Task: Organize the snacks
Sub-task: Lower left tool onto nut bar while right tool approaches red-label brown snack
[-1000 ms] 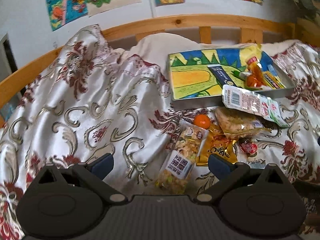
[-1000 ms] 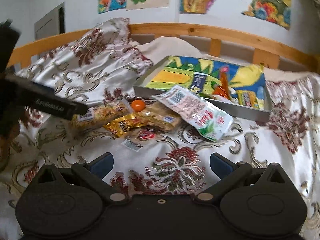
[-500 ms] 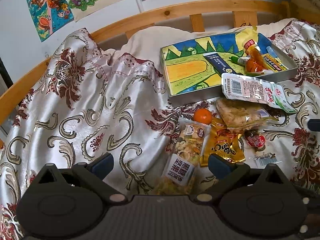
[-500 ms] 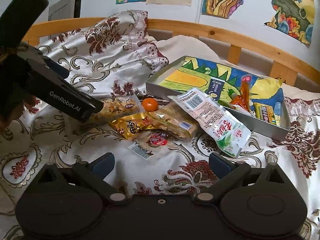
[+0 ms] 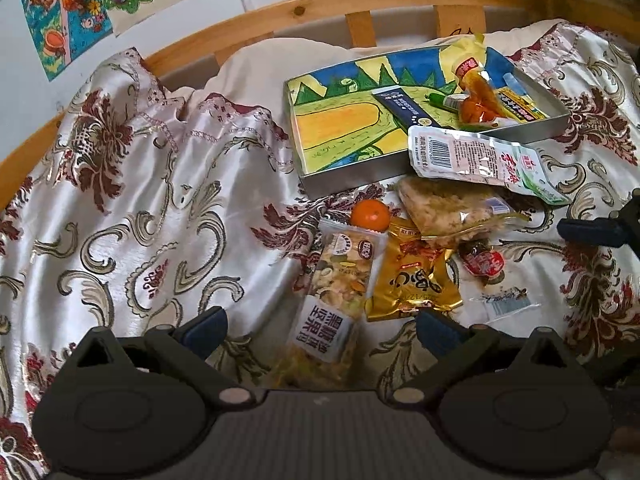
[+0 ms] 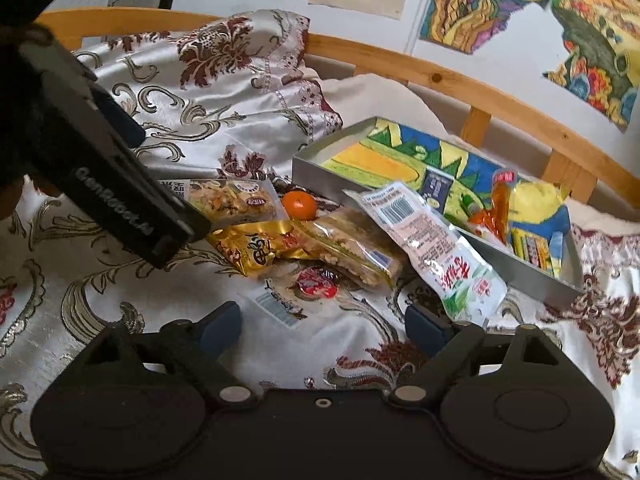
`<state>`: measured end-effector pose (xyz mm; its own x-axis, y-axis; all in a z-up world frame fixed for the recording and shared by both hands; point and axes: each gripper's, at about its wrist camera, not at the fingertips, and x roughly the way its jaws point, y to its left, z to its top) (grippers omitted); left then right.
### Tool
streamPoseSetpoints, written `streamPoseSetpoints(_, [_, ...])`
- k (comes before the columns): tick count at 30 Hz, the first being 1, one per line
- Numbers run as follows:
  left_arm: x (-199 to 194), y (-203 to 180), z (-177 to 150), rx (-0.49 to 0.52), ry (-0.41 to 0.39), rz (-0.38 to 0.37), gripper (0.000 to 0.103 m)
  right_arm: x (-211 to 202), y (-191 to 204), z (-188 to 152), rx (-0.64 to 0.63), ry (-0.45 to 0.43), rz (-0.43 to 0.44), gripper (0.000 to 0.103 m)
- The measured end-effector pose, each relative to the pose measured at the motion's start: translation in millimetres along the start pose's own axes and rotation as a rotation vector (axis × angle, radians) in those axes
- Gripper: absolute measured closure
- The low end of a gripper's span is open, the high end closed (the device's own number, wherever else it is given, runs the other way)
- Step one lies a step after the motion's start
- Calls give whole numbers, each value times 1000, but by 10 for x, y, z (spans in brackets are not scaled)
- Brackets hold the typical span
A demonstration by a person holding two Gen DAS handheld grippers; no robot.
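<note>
Snacks lie loose on a satin bedspread in front of a shallow tin [image 5: 344,178] [image 6: 316,166] with a painted bottom. My left gripper [image 5: 320,330] is open, its jaws on either side of a mixed-nut bar [image 5: 340,280] [image 6: 230,198]. Beside the bar lie a gold packet [image 5: 412,280] [image 6: 252,250], a small orange [image 5: 370,214] [image 6: 299,205], a clear cracker pack [image 5: 444,206] [image 6: 352,250], a red sweet [image 5: 484,262] [image 6: 316,282] and a white pouch [image 5: 476,158] [image 6: 436,248] leaning on the tin's rim. My right gripper [image 6: 322,326] is open and empty, just short of the red sweet.
The tin holds a dark blue packet [image 5: 404,106], an orange sachet [image 5: 474,96] and a yellow packet [image 5: 518,106] at its right end. A wooden bed rail [image 5: 360,0] runs behind. The bedspread rises in folds [image 5: 120,160] at the left.
Both grippers have moved closer to the snack pile. The left gripper now straddles the near end of the nut bar. The snacks have not moved.
</note>
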<state>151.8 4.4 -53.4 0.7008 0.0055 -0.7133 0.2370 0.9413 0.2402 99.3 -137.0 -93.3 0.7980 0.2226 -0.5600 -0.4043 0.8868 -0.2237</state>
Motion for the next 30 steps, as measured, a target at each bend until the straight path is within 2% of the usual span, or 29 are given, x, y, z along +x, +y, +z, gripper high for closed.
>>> streamPoseSetpoints(8, [41,0,60,11,-4,-60,20,-24,51,9,-42,-34,29,38])
streamPoseSetpoints(19, [186,42,76,-38,49,-71,29,-24,43,28,-14,-26,31,40])
streamPoseSetpoints(22, [248,101,47,-89,81,-77,40,-23,55,29,-20,-26,30,45])
streamPoseSetpoints(24, [267,129,27,-105,88,-70,42,-26,52,25,-20,-25,34,47])
streamPoseSetpoints(30, [305,155,19,-109,117,-49,55,-28,52,28,-11,-19,60,61])
